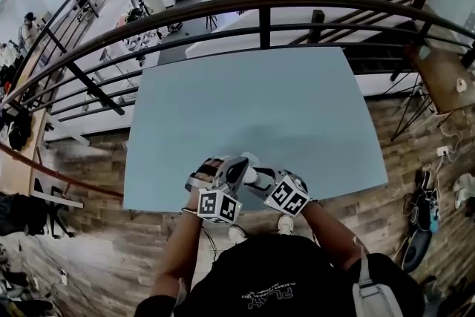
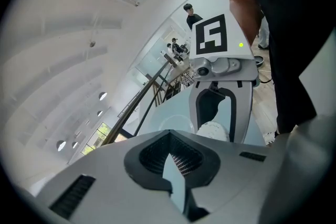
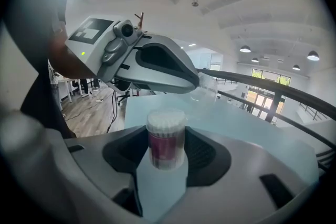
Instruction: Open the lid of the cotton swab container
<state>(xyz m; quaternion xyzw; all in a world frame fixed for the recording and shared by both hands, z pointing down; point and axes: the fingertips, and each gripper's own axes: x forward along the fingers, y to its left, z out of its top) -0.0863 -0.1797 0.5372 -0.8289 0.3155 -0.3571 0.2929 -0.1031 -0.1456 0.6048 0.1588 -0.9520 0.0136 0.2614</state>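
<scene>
One desk (image 1: 260, 100), pale blue, carries the work; two grippers meet at the middle of its near edge, tips close together.

There is one swab container (image 3: 166, 136): a clear, round tub with a dark pink band, standing upright, white swab heads bare at its top. It sits between the jaws of the right gripper (image 3: 166, 157), which stand wide with a pad pressed on each side of the tub. Whether its base rests on the desk or hangs just above it cannot be told.

There is one lid (image 3: 208, 85), clear and round. It is off the tub, up and to the side of it, at the very tip of the left gripper (image 2: 171, 155). That gripper's jaws are closed to a thin slit and seem to pinch the lid by its rim. In the left gripper view the lid is only a faint ring just past the jaw tips, with the swab heads beyond it inside the right gripper's frame.

Each gripper bears one marker cube, so two show in the head view. One dark railing (image 1: 261, 7) curves behind the desk's far edge.
</scene>
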